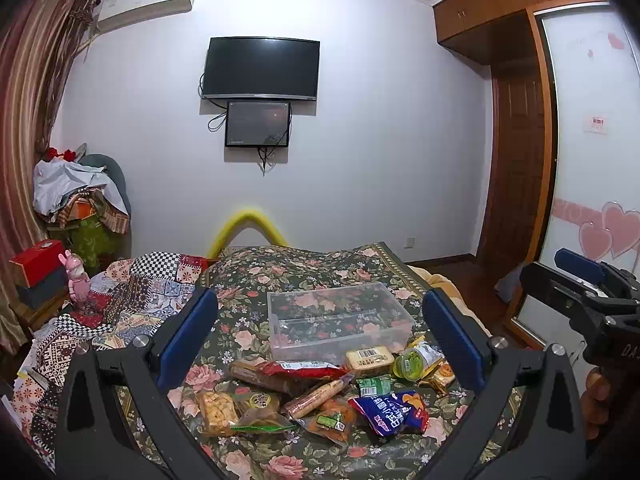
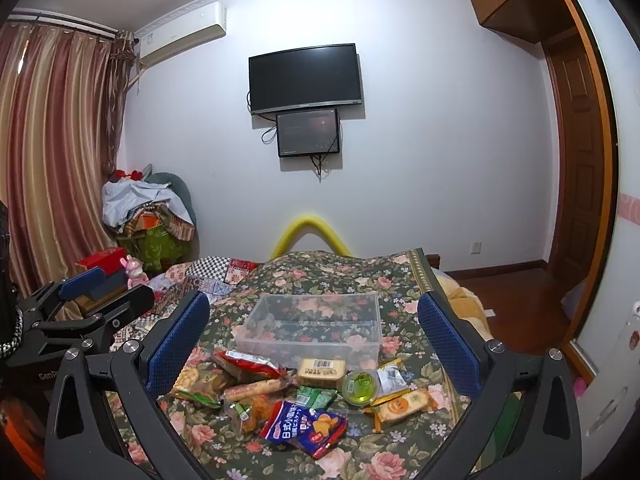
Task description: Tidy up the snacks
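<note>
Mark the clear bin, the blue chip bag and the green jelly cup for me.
clear bin (image 2: 308,344), right wrist view, front wall
blue chip bag (image 2: 304,426), right wrist view, middle
green jelly cup (image 1: 408,364), left wrist view, lid

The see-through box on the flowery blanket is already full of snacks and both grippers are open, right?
Not quite. The clear box is empty; the snacks lie piled on the blanket in front of it, as the right wrist view shows. Both grippers, left and right, are open.

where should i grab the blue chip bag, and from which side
Take the blue chip bag at its near crimped edge, coming from above with the right gripper. It lies flat on the floral bedspread at the front of the pile, nothing on top, so that edge is probably the easiest to pinch.
</note>
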Demonstrator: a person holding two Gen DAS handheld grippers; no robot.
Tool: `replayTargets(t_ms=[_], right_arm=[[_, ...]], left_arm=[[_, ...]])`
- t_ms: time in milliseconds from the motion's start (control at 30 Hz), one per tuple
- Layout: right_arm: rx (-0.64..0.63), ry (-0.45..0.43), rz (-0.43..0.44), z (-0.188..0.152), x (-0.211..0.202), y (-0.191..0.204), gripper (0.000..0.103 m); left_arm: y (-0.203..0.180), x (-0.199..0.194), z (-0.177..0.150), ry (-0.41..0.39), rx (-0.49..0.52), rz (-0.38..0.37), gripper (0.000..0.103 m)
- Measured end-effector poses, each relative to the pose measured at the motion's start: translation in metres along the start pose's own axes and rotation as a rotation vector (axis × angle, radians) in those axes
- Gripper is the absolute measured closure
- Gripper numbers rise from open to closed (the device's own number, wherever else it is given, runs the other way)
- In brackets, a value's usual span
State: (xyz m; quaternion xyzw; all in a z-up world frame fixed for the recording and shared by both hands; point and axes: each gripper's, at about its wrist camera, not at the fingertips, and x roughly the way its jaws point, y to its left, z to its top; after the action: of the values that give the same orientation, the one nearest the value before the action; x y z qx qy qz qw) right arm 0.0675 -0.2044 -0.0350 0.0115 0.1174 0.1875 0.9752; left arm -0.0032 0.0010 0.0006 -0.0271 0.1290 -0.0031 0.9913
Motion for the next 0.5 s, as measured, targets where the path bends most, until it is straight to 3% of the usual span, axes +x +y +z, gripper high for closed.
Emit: replayTargets(t_ms=[500], right_arm=[[0.001,0.002,0.001,-0.0004,0.0005,-0.0006,0.0]], left_arm=[[0.0013,0.0012,-0.0008,0.007,-0.003,0.002,0.0]])
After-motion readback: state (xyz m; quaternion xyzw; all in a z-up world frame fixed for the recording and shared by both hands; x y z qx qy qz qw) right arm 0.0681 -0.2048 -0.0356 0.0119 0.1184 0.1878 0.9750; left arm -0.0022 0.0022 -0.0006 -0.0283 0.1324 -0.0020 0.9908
